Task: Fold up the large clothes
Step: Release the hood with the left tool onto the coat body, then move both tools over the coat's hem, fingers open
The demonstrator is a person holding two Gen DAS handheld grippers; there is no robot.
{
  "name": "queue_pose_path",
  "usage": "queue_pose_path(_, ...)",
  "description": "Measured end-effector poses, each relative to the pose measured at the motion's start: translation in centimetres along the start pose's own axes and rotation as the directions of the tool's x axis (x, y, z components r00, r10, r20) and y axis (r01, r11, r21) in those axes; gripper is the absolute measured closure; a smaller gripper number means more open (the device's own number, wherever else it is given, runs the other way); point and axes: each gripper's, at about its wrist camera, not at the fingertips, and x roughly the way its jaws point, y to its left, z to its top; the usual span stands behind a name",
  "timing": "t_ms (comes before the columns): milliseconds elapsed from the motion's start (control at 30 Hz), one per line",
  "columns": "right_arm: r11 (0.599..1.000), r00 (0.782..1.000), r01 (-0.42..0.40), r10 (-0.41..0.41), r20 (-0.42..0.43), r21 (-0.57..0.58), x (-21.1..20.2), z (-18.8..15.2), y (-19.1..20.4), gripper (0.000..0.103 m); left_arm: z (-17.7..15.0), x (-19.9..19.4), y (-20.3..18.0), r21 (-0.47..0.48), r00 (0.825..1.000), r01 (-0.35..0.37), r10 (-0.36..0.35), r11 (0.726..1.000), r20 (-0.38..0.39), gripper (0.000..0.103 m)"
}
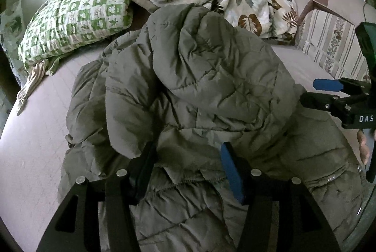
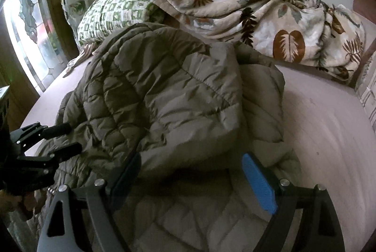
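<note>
Frankly, much of the olive-green quilted puffer coat (image 1: 202,96) was hard for me to read: its lower part ran out of both frames, and I could not tell which padded fold was a sleeve and which the hood. It lay bunched in the middle of the pale pink bedsheet (image 1: 35,153), one thick panel folded over the rest, the stitched diamonds creased and shadowed.

My left gripper (image 1: 185,167) sat low over the coat with its jaws spread, fabric bulging between them but not pinched. My right gripper (image 2: 190,179) was likewise released, its blue pad (image 2: 258,183) and dark pad wide apart above the padding; from the left wrist view its fingers overlapped the coat's right edge, so contact was unclear.

Behind the coat a green-and-white checked pillow (image 1: 72,23) and a crumpled cream leaf-print blanket (image 2: 258,16) lay against the wall, the blanket's far end cut off.
</note>
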Motion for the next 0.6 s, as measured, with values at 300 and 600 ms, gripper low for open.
queue_pose_path(300, 1.0, 1.0, -0.004, 0.004, 0.001, 0.016, -1.7, -1.7, -0.8, 0.013, -0.6, -1.7, 0.4, -0.019, 0.999, -0.042, 0.043, 0.999, 0.01, 0.029)
queue_pose_path(600, 1.0, 1.0, -0.012, 0.012, -0.025, 0.012, -2.9, -3.8, -1.0, 0.013, -1.8, -3.3, 1.1, -0.04, 0.997, -0.071, 0.071, 0.997, 0.006, 0.029)
